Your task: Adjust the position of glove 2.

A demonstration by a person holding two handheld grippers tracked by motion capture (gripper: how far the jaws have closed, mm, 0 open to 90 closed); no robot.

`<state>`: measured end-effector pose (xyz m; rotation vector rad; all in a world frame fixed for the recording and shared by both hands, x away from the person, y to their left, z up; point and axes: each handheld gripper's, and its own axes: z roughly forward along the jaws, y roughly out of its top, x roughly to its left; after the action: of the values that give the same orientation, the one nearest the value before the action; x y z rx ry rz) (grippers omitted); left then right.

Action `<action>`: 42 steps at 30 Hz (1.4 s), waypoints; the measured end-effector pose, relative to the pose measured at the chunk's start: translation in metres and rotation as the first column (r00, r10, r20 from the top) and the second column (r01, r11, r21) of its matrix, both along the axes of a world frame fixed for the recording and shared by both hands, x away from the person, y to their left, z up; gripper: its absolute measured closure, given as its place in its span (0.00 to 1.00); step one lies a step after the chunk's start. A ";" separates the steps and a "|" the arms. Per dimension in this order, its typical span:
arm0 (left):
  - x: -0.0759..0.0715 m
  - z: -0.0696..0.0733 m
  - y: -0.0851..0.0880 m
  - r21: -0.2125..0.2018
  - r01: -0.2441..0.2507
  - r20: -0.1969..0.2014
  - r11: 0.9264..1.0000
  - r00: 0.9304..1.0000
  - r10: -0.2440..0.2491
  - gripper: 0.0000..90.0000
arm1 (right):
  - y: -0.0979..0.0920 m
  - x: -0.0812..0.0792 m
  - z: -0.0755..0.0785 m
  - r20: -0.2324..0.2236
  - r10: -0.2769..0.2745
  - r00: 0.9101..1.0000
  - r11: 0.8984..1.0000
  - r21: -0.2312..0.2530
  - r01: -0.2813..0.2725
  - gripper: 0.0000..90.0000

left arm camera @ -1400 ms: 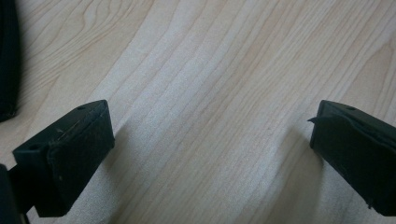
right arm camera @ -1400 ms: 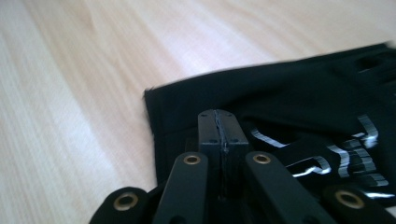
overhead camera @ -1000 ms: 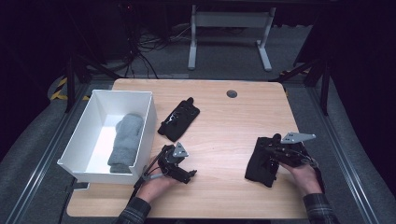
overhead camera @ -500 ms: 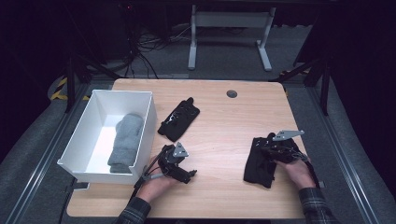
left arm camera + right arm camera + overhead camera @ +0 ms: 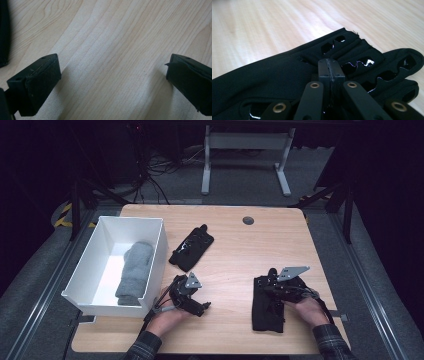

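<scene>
A black glove (image 5: 265, 312) lies flat on the wooden table (image 5: 235, 255) at the front right. My right gripper (image 5: 268, 289) rests on its upper part, jaws pressed together and pinching the fabric. In the right gripper view the glove (image 5: 274, 75) puckers at the shut gripper tips (image 5: 330, 63), its shiny cut-out fingers stretching to the right. A second black glove (image 5: 191, 248) lies near the table's middle, beside the bin. My left gripper (image 5: 202, 307) sits low at the front left, open; its view shows the gripper (image 5: 113, 75) with bare wood between its wide-spread jaws.
A white bin (image 5: 156, 251) stands at the table's left side with a rolled grey cloth (image 5: 135, 270) inside. A round cable hole (image 5: 248, 220) marks the back of the table. Beyond the table, a desk frame and cables sit on the dark floor.
The right gripper and the glove under it have shifted left and toward the front edge. The left gripper has stayed where it was.
</scene>
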<state>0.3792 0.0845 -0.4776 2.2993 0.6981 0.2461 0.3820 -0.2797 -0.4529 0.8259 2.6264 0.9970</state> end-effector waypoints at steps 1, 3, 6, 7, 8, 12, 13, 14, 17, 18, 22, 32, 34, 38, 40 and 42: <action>0.000 0.000 0.000 -0.001 0.001 0.000 1.000 1.000 -0.001 0.00 | 0.002 -0.001 0.000 0.001 0.012 1.000 1.000 -0.002 -0.012 1.00; 0.000 0.000 0.000 0.000 0.001 0.001 1.000 1.000 -0.001 0.00 | 0.006 -0.003 0.000 -0.007 0.038 0.999 0.999 -0.004 -0.038 1.00; 0.000 0.000 0.000 0.000 0.001 0.000 1.000 1.000 -0.001 0.00 | 0.010 -0.007 0.000 -0.014 0.070 0.997 0.998 -0.003 -0.070 1.00; 0.000 0.000 0.000 0.000 0.000 0.001 1.000 1.000 0.000 0.00 | 0.012 -0.008 0.000 -0.012 0.073 0.997 0.997 -0.005 -0.073 1.00; 0.000 0.000 0.000 0.000 0.001 0.000 1.000 1.000 -0.001 0.00 | 0.012 -0.009 0.000 -0.011 0.073 0.997 0.997 -0.007 -0.073 1.00; 0.000 0.000 0.000 -0.001 0.001 -0.001 1.000 1.000 -0.001 0.00 | 0.013 -0.012 0.001 0.001 0.074 0.997 0.997 -0.007 -0.074 1.00; 0.000 0.000 0.000 -0.001 0.001 0.000 1.000 1.000 -0.001 0.00 | 0.012 -0.012 0.003 0.011 0.073 0.997 0.997 -0.007 -0.073 0.94; 0.000 0.000 0.000 -0.001 0.001 0.000 1.000 1.000 -0.001 0.00 | 0.011 -0.013 0.004 0.020 0.063 0.998 0.998 -0.002 -0.063 0.92; 0.000 0.000 0.000 0.000 0.001 0.001 1.000 1.000 -0.001 0.00 | 0.005 -0.017 0.013 0.060 0.032 0.998 0.999 0.035 -0.034 0.86; 0.000 0.000 0.000 0.000 0.001 0.001 1.000 1.000 -0.001 0.00 | 0.003 -0.017 0.015 0.068 0.020 0.997 0.999 0.039 -0.023 0.84; 0.000 0.000 0.000 0.000 0.001 0.001 1.000 1.000 -0.001 0.00 | -0.012 -0.016 0.017 0.101 -0.076 0.992 0.996 0.054 0.071 0.71; 0.000 0.000 0.000 0.000 0.002 0.000 1.000 1.000 -0.002 0.00 | -0.070 -0.009 -0.001 0.098 -0.340 0.935 0.940 0.079 0.333 0.44; 0.000 0.000 0.000 0.000 0.002 0.000 1.000 1.000 -0.002 0.00 | -0.080 -0.008 -0.005 0.095 -0.384 0.918 0.922 0.081 0.377 0.39; 0.000 0.000 -0.001 -0.002 0.000 -0.001 1.000 1.000 0.000 0.00 | -0.085 -0.006 -0.009 0.095 -0.407 0.908 0.913 0.073 0.401 0.35; 0.000 0.000 -0.001 -0.003 -0.002 -0.001 1.000 1.000 0.002 0.01 | -0.086 -0.005 -0.010 0.093 -0.416 0.905 0.909 0.073 0.410 0.32; 0.000 0.002 -0.001 0.000 -0.009 -0.003 1.000 1.000 0.009 0.07 | -0.085 -0.005 -0.010 0.093 -0.415 0.905 0.910 0.066 0.410 0.29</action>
<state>0.3795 0.0835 -0.4759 2.2975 0.7097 0.2465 0.3770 -0.3650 -0.4633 1.2382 2.2107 0.9494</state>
